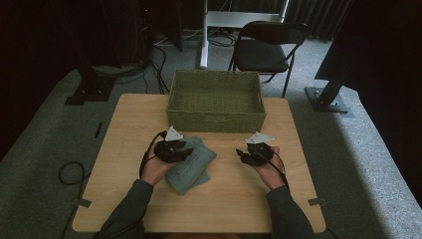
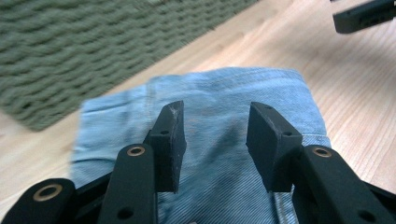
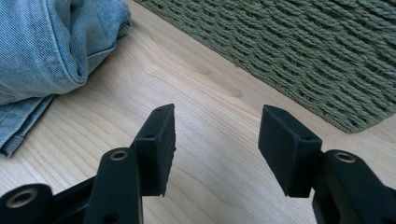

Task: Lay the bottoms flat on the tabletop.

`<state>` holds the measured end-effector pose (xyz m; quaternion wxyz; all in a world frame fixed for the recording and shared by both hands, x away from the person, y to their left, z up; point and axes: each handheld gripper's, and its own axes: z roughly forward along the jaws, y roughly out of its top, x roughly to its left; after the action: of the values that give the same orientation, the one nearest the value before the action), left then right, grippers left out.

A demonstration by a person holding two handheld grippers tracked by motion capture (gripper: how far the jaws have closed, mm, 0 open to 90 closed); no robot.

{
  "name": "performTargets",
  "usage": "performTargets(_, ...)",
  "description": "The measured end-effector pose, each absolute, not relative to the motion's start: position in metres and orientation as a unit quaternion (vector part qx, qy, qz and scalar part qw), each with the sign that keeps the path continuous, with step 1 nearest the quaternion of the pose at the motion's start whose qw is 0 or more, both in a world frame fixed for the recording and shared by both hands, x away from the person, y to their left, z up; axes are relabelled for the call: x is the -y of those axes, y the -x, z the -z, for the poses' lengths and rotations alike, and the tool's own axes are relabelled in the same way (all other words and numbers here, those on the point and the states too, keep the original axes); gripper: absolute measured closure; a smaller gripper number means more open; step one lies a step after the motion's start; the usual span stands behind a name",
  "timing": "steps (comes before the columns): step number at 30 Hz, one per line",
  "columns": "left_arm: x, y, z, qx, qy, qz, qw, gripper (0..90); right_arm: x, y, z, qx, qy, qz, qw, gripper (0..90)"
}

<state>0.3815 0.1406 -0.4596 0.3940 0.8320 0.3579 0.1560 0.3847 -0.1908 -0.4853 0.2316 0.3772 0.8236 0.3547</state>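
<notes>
Hovering over folded jeans (image 2: 205,135) at the table's (image 1: 234,199) left-centre, the left gripper (image 2: 212,140) gapes, unclenched. The right gripper (image 3: 215,149) is also released, over bare wood. Pinching all layers together should help. A basket (image 1: 215,99) waits beyond.

no readable text, no labels, no brand marks, no numbers, no signs on anything in sight
</notes>
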Motion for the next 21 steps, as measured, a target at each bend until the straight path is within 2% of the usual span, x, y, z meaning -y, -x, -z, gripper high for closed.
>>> performTargets(8,-0.183,-0.376,0.451,-0.401,-0.804,-0.181,0.4,58.2,0.19,-0.385,0.486,-0.824,-0.378,-0.353,0.23,46.3)
performTargets(21,-0.226,-0.364,0.469,-0.456,-0.776,-0.182,0.396,59.9,0.19,-0.384,0.487,-0.825,-0.377,-0.352,0.232,46.2)
